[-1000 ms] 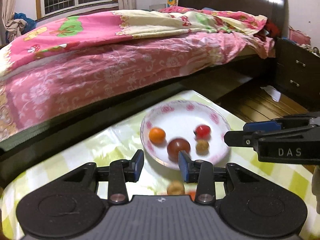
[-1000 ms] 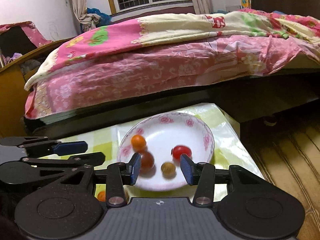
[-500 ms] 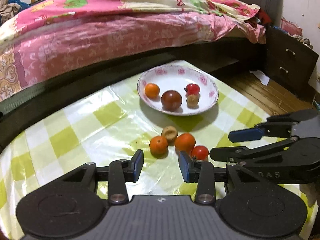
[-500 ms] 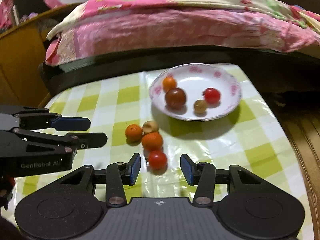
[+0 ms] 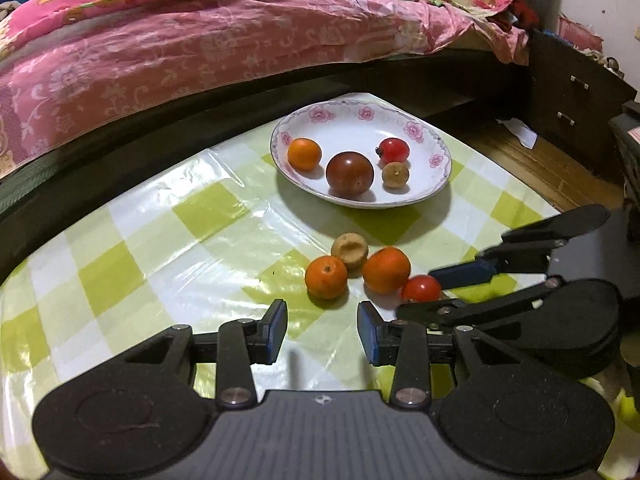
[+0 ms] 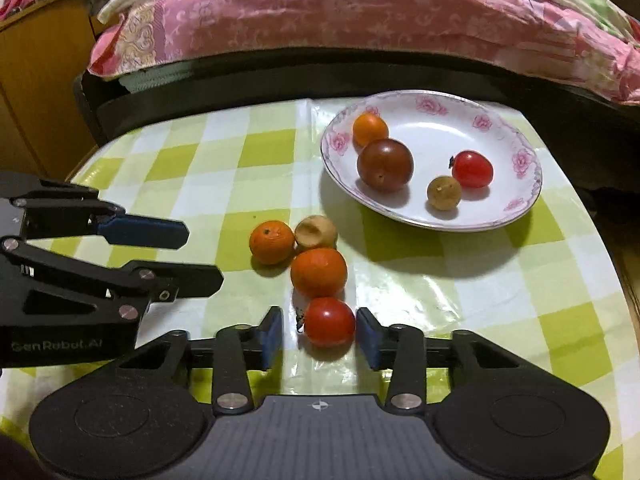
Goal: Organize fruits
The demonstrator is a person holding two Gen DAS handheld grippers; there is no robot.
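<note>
Right claw [image 6: 319,330] open, straddling small red cherry tomato [image 6: 329,321] on checked tabletop [image 6: 460,280], well short of white floral-rimmed plate [image 6: 524,160]. Left claw [image 5: 322,330] open, empty. Advice: centre the pads, close gently; the large orange mandarin [image 6: 318,273] touches it plate-side.

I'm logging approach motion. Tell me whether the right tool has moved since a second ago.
Yes. The right tool has pulled back from the plate and come down toward the table: its open tips, earlier framing the plate, now straddle the red tomato on the tablecloth.
</note>
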